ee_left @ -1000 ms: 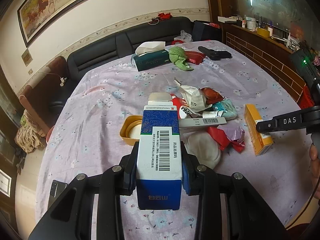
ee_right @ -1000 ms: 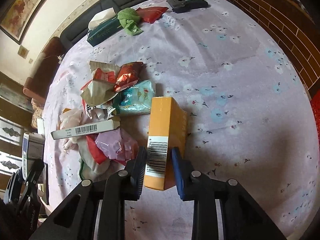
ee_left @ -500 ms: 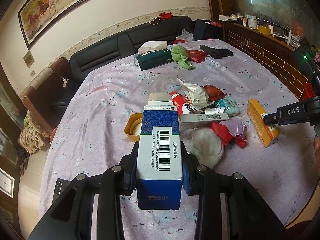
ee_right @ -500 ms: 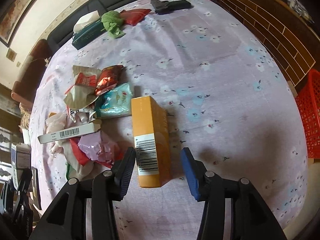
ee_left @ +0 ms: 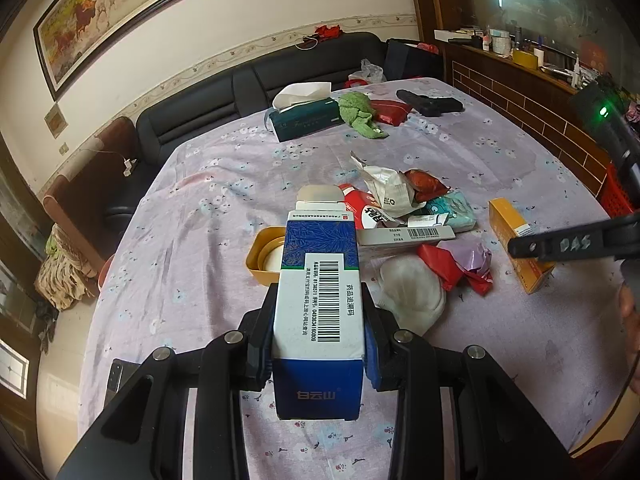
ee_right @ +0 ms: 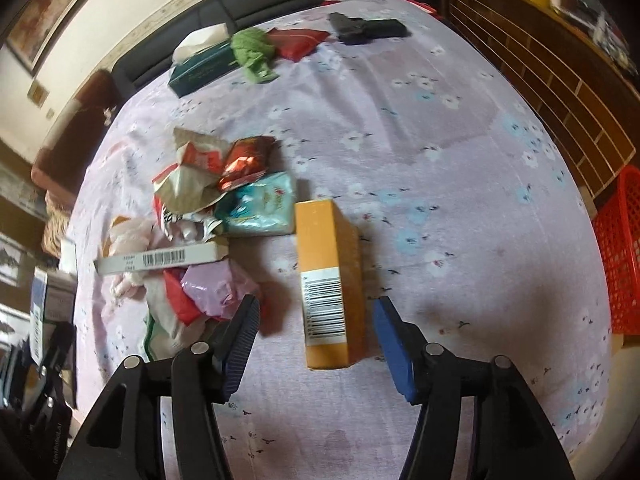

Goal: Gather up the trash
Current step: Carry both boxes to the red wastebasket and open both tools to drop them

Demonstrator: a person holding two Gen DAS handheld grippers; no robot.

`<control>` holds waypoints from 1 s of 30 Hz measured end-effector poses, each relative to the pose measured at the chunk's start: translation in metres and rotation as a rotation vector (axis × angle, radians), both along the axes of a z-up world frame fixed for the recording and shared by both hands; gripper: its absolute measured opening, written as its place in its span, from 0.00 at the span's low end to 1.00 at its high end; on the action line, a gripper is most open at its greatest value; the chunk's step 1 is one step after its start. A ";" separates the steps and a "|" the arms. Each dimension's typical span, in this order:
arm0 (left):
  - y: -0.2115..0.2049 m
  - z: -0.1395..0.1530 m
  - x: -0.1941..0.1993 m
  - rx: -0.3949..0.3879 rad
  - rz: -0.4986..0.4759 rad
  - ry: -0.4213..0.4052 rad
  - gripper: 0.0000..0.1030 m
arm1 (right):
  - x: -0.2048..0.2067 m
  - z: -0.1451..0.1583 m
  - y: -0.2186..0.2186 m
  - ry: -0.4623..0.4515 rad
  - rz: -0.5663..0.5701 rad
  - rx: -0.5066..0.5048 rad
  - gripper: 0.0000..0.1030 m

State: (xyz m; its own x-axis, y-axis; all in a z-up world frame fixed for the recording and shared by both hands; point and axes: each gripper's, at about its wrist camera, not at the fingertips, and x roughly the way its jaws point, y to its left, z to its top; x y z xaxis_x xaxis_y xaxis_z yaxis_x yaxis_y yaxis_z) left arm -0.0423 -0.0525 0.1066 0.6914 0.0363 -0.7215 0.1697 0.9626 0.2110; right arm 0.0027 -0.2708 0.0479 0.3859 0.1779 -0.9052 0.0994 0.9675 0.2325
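My left gripper [ee_left: 318,344] is shut on a blue and white carton [ee_left: 318,300] with a barcode, held above the table. My right gripper [ee_right: 316,340] is open and empty, its jaws spread wide on either side of the near end of an orange box [ee_right: 328,280] that lies flat on the table. The orange box also shows in the left wrist view [ee_left: 516,248], with one right finger [ee_left: 568,244] over it. A pile of trash [ee_right: 208,208] lies left of the box: crumpled wrappers, a long white box [ee_right: 160,258], a teal packet [ee_right: 260,208].
A yellow lid [ee_left: 266,254] sits behind the carton. At the far end lie a tissue box [ee_right: 200,66], a green cloth [ee_right: 254,52], a red pouch [ee_right: 298,40] and a black object [ee_right: 366,28]. A red basket [ee_right: 620,256] stands off the table's right edge. A phone [ee_left: 118,376] lies near left.
My right gripper let go of the orange box, opened wide and pulled back and up a little. The box stays on the table. My left gripper still holds the carton.
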 end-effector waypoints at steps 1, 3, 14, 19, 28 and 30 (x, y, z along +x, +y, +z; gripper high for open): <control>-0.001 0.000 0.001 0.000 0.000 0.002 0.32 | 0.001 -0.002 0.003 0.006 0.006 -0.015 0.62; -0.001 0.000 0.000 -0.003 0.000 0.005 0.32 | 0.003 -0.008 0.008 0.009 0.017 -0.053 0.62; -0.001 0.001 -0.001 -0.058 -0.037 0.017 0.32 | -0.008 -0.011 -0.010 -0.013 -0.012 -0.098 0.25; -0.010 0.009 -0.004 -0.120 -0.088 0.010 0.32 | -0.025 0.010 -0.020 -0.057 -0.039 -0.043 0.25; -0.047 0.023 -0.011 -0.148 -0.200 -0.011 0.32 | -0.069 0.042 -0.040 -0.116 -0.080 0.066 0.25; -0.060 0.024 -0.014 -0.151 -0.234 -0.011 0.32 | -0.077 0.047 -0.053 -0.122 -0.109 0.080 0.25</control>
